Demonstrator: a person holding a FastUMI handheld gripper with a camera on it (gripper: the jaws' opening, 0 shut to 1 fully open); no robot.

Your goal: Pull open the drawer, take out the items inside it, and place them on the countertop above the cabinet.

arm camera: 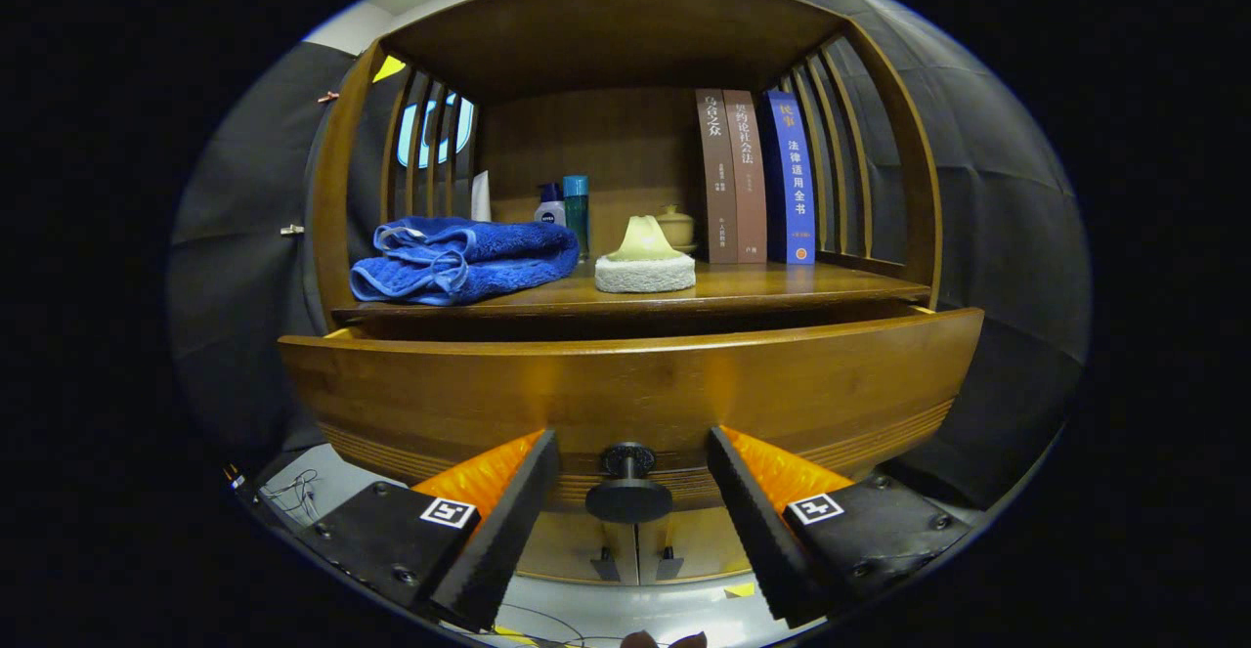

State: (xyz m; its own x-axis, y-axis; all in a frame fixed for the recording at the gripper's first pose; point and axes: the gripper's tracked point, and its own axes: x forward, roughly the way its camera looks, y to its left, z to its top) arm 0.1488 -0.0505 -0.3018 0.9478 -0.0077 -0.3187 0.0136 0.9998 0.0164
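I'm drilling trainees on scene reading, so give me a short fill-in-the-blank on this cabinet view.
1. The drawer knob sits ____ the two fingers of the tongs, which stand open without touching it.
2. The folded towel on the countertop is ____ in colour.
3. ____ books stand upright beside the right slats.
4. The drawer is pulled slightly ____.

Missing words: between; blue; Three; open

Dim, sharp view; strong fisheye edge bowing.
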